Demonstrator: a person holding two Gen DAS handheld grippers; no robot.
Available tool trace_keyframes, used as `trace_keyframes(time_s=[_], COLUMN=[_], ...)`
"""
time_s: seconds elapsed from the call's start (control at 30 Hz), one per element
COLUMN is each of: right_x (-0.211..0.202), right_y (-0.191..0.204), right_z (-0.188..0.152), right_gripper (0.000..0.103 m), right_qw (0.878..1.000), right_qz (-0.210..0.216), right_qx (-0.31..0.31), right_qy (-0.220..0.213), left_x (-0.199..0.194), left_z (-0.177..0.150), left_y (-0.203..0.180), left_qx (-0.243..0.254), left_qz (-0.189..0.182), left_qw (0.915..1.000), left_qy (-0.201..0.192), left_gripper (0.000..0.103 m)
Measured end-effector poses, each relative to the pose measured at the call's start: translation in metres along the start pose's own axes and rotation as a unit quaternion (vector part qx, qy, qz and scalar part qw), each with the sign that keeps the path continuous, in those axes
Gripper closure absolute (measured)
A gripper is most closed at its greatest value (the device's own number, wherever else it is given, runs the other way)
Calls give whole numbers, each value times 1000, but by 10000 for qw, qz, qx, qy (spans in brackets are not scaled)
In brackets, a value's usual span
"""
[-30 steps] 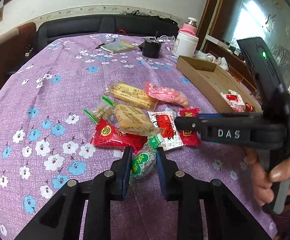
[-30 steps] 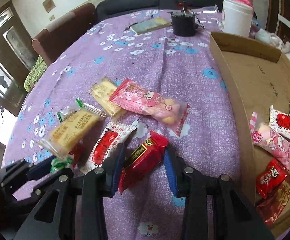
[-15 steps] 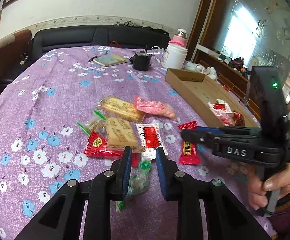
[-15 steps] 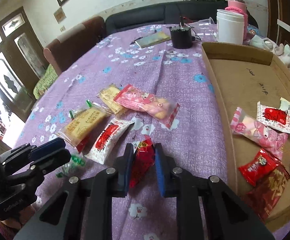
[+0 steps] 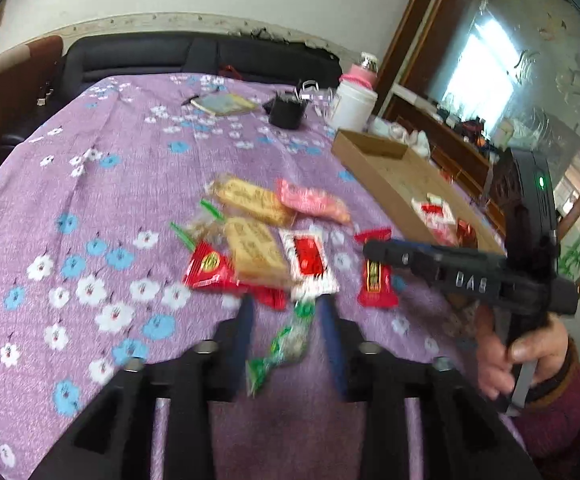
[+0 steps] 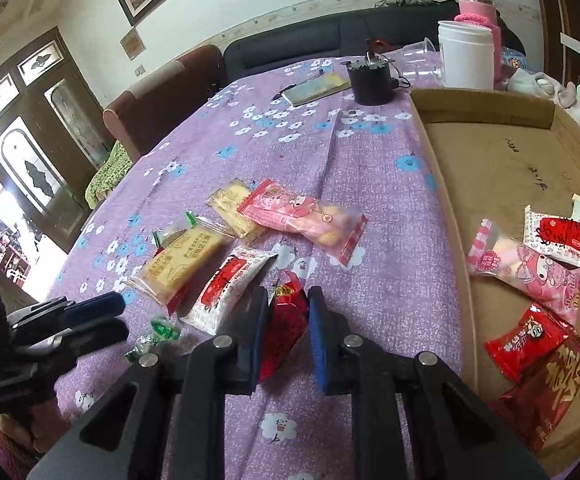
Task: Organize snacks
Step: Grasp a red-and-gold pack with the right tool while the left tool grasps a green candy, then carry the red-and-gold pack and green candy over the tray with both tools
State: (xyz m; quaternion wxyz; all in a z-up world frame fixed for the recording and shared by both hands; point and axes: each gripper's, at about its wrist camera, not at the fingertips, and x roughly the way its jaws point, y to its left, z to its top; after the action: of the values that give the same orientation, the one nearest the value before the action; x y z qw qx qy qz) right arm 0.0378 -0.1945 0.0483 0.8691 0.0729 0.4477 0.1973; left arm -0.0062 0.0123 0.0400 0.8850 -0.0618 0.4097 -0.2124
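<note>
My right gripper (image 6: 288, 304) is shut on a small red snack packet (image 6: 286, 326) and holds it above the purple cloth; it also shows in the left wrist view (image 5: 375, 276). My left gripper (image 5: 286, 316) stands open, and the green-and-clear candy packet (image 5: 286, 344) lies between its fingers on the cloth, blurred; it also shows in the right wrist view (image 6: 152, 338). A loose pile lies ahead: two yellow biscuit packs (image 6: 180, 262), a pink packet (image 6: 303, 220), a white-and-red packet (image 6: 224, 288). The cardboard tray (image 6: 445, 208) on the right holds several snacks.
At the table's far end stand a black cup (image 6: 369, 80), a white jar (image 6: 465, 54), a pink-sleeved bottle (image 6: 475, 4) and a notebook (image 6: 315, 88). A dark sofa and a brown chair (image 6: 158, 96) stand beyond the table.
My left gripper's jaws have widened and the green candy packet has slipped lower between them. My right gripper closed on the red packet and lifted it off the cloth.
</note>
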Motion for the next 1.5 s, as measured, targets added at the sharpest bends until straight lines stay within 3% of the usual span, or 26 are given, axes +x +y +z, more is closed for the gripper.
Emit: trace_keyframes(time_s=[0.03, 0.07, 0.23, 0.3, 0.33, 0.43, 0.47, 0.57, 0.63, 0.77, 0.97, 1.27, 1.5], right_x=[2, 3, 3, 3, 2, 2, 2, 7, 8, 0, -13, -28, -35], right_y=[0, -1, 2, 3, 3, 5, 5, 7, 10, 17, 17, 5, -8], right_z=[0, -1, -2, -3, -4, -5, -6, -9, -10, -10, -5, 5, 12], right_gripper=[83, 82, 77, 64, 63, 62, 62, 63, 75, 81, 82, 82, 82], right_qw=[10000, 10000, 9997, 9995, 9993, 9991, 9989, 9979, 9972, 9970, 9974, 9987, 9991], right_qz=[-16, -48, -178, -221, -242, -240, -266, -322, -395, -349, -389, -177, 1], right_qx=[-8, -19, -121, -182, -193, -238, -238, -309, -395, -591, -612, -254, 141], right_qy=[32, 48, 103, 166, 189, 270, 301, 475, 490, 366, 59, -396, -387], left_x=[0, 0, 19, 29, 31, 36, 36, 36, 35, 29, 21, 2, -5], left_z=[-2, -4, -8, -12, -13, -16, -16, -16, -16, -14, -10, -5, -3], left_y=[-2, -3, -18, -25, -26, -29, -29, -28, -28, -28, -31, -33, -35], left_qx=[84, 141, 407, 609, 672, 773, 769, 705, 708, 627, 399, 101, 10], left_qz=[113, 160, 358, 544, 621, 845, 936, 1039, 1097, 1010, 935, 611, 497], left_qw=[9999, 9998, 9981, 9958, 9950, 9924, 9917, 9914, 9909, 9927, 9948, 9977, 9983], left_qy=[21, 35, 296, 409, 409, 458, 434, 373, 339, 197, 43, -274, -318], left_gripper=[41, 36, 36, 37, 38, 72, 79, 82, 82, 82, 82, 82, 82])
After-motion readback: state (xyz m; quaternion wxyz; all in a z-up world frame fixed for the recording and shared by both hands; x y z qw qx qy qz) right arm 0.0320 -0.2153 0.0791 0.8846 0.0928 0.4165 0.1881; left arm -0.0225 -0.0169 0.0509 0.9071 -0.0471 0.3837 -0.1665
